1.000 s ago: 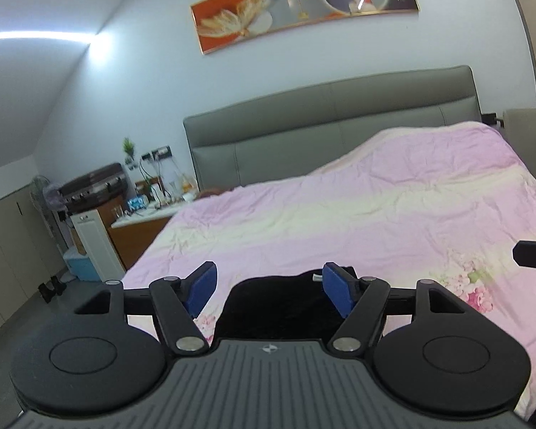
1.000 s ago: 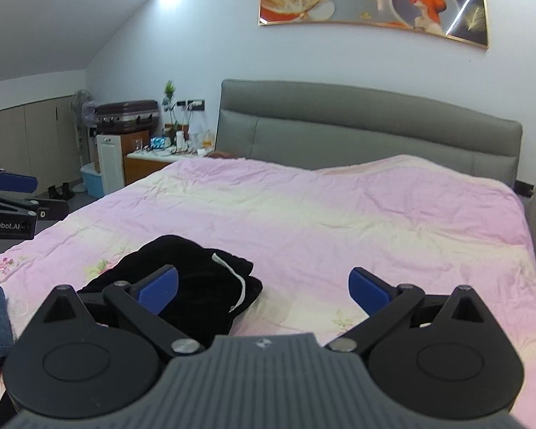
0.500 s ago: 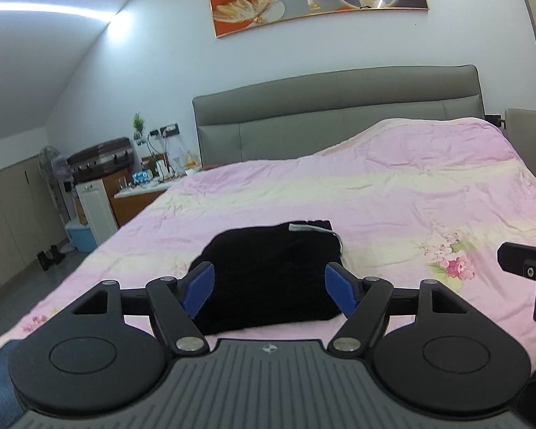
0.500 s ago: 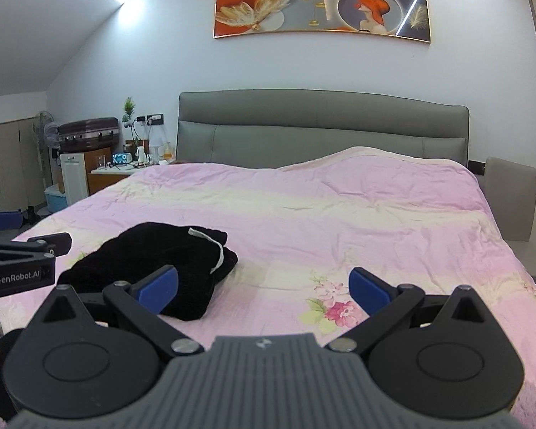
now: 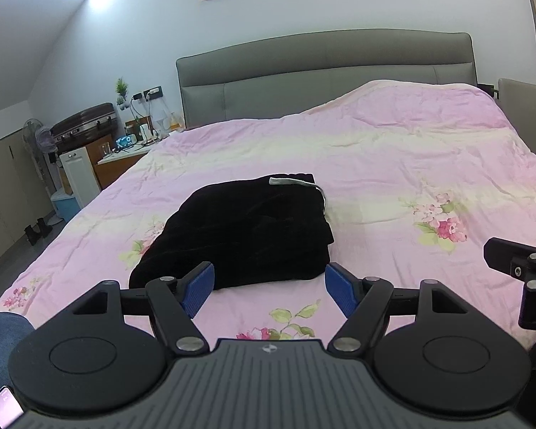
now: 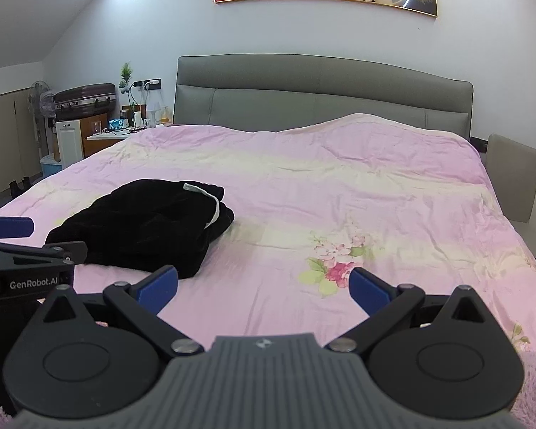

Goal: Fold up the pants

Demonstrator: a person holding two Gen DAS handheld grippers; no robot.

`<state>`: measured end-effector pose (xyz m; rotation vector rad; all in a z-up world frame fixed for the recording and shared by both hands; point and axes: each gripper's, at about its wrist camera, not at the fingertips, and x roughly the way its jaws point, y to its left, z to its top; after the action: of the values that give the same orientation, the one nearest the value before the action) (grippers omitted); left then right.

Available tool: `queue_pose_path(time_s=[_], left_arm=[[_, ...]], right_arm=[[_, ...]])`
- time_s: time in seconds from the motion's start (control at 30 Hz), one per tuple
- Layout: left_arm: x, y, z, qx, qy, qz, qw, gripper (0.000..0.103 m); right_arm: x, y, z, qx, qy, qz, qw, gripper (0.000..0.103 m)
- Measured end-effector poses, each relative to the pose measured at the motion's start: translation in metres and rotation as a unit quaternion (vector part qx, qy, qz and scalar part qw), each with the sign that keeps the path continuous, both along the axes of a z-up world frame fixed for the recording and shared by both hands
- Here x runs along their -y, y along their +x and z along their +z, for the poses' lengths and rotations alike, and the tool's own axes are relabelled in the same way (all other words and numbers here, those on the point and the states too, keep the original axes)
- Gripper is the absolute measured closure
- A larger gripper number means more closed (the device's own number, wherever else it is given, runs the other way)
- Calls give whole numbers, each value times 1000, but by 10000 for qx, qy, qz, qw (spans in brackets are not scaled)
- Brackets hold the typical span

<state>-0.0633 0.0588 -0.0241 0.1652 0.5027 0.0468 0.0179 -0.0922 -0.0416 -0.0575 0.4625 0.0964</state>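
pants: black pants sit in a squarish bundle on the near left part of the pink floral duvet. Looks already folded to me, with a pale drawstring poking out at the far right corner.

left gripper: left gripper hangs just short of the bundle's near edge, blue pads spread wide, nothing between them.

right gripper: right gripper is off to the right over bare duvet, fingers apart too and holding nothing. Well clear of the pants.

step: my guess is we're at the tail end, maybe just a tidy-up or backing away.

how to do it well: if anything's left, I'd press the top layer flat and tuck that drawstring in, pushing down rather than sideways so the stacked layers don't slide open.

around: grey headboard at the far end, cluttered nightstand and suitcase far left, grey chair on the right.

in the way: nothing on the bed near the bundle. The two grippers are close to each other, so watch for bumping.
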Motion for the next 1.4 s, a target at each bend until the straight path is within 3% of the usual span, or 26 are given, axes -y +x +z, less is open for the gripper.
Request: queue_pose_path(time_s=[1.4], left_arm=[[-1, 1, 11, -32, -131, 74, 9999, 19]], right_arm=[[1, -2, 3, 87, 20, -130, 9999, 5]])
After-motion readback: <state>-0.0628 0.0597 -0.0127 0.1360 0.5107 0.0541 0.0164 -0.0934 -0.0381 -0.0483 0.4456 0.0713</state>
